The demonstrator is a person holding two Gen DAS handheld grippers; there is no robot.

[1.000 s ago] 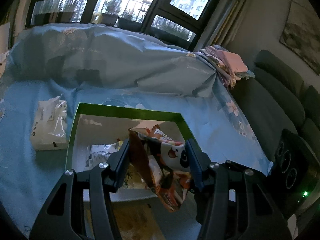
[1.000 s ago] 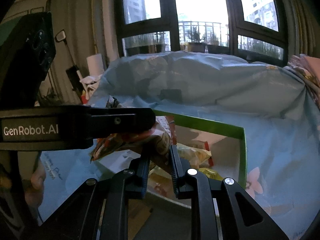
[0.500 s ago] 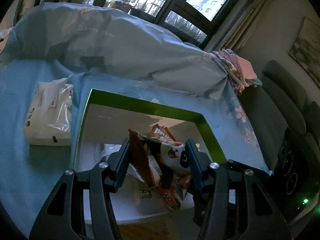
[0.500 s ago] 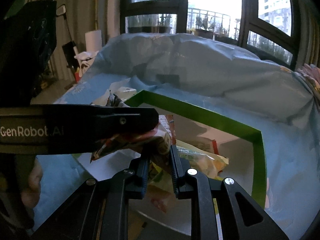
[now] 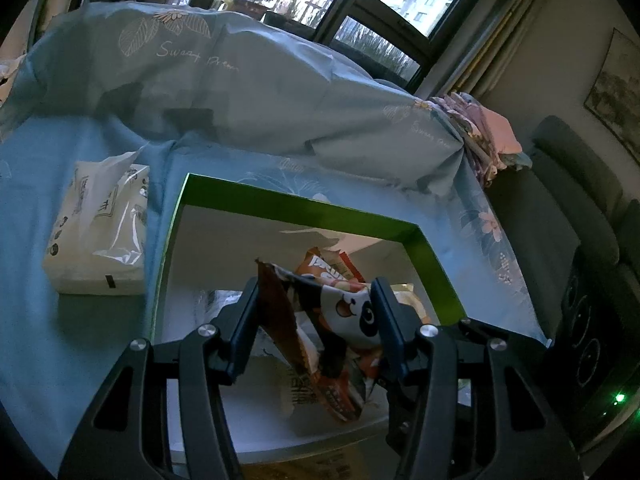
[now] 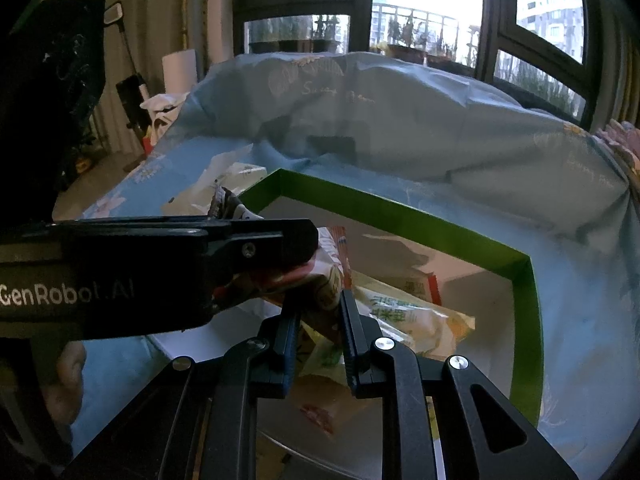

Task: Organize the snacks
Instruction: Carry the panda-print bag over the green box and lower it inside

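Both grippers' fingers clamp the panda snack bag (image 5: 344,312) over the green-rimmed box (image 5: 304,208) near the bed's front edge; release left gripper (image 5: 316,304) and right gripper (image 6: 318,312) together, low.

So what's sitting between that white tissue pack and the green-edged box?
Nothing: in the left wrist view only bare blue bedsheet separates the tissue pack from the green-edged box. The pack lies close beside the box's left wall, apparently not touching.

Green-rimmed white box (image 5: 304,204), panda-print orange snack bag (image 5: 340,320), floral blue sheet (image 5: 248,80)
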